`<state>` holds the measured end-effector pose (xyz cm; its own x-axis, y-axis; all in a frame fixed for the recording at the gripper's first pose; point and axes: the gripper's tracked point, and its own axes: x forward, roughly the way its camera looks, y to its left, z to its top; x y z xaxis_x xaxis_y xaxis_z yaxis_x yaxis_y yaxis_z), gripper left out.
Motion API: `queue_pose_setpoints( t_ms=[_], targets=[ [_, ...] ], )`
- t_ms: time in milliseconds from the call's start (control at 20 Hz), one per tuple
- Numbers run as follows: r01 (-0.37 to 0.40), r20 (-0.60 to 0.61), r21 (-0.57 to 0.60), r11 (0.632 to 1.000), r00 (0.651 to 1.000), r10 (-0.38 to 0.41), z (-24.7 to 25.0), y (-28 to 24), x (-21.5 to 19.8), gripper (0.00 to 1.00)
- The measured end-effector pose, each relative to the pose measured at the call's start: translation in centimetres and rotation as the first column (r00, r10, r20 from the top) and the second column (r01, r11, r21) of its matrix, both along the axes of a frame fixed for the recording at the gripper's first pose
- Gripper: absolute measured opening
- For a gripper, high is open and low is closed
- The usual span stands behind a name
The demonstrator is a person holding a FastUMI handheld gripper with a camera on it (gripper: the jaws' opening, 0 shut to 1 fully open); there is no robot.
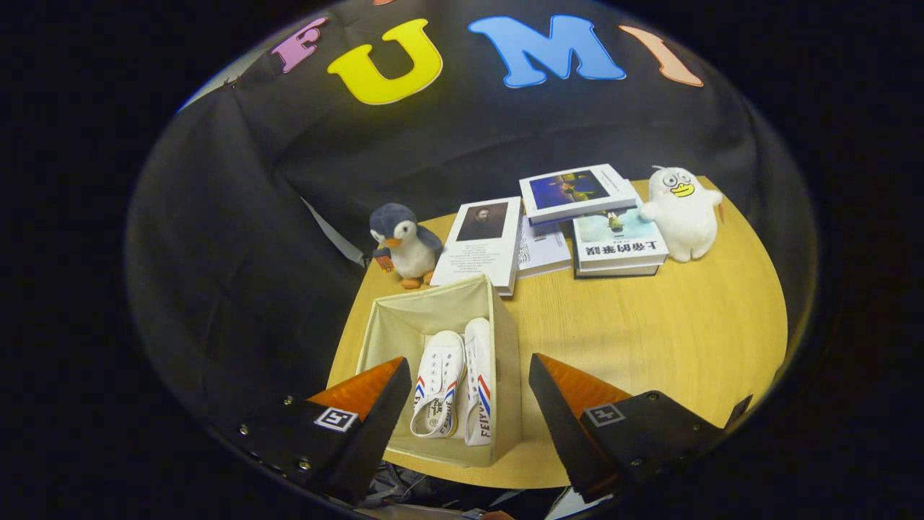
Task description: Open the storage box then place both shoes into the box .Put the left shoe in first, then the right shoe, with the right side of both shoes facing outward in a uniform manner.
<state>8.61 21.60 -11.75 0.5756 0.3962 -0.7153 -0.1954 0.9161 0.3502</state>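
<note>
An open cream fabric storage box [505,339] stands near the front of the round wooden table [664,332]. Two white canvas shoes with red and blue stripes lie inside it, side by side against its right wall. One shoe [439,383] lies with its laces up. The other shoe [480,383] stands on its side, striped side showing. My gripper [469,379] hovers above the box, open, with nothing between its fingers; the shoes show in the gap between the two fingertips, lower down.
A penguin plush [403,244] stands just behind the box. Several books [577,224] lie spread and stacked at the back of the table, beside a white duck plush [682,213]. Bare tabletop lies right of the box.
</note>
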Motion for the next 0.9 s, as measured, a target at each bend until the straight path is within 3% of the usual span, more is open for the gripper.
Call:
queue_pose_setpoints(
  t_ms=[350, 900],
  targets=[
    [0.065, 0.164, 0.034, 0.997, 0.984, -0.070, 6.6, -7.9, -1.8, 0.98],
    [0.182, 0.554, -0.054, 0.982, 0.824, -0.122, 13.4, -20.2, -5.2, 0.98]
  ],
)
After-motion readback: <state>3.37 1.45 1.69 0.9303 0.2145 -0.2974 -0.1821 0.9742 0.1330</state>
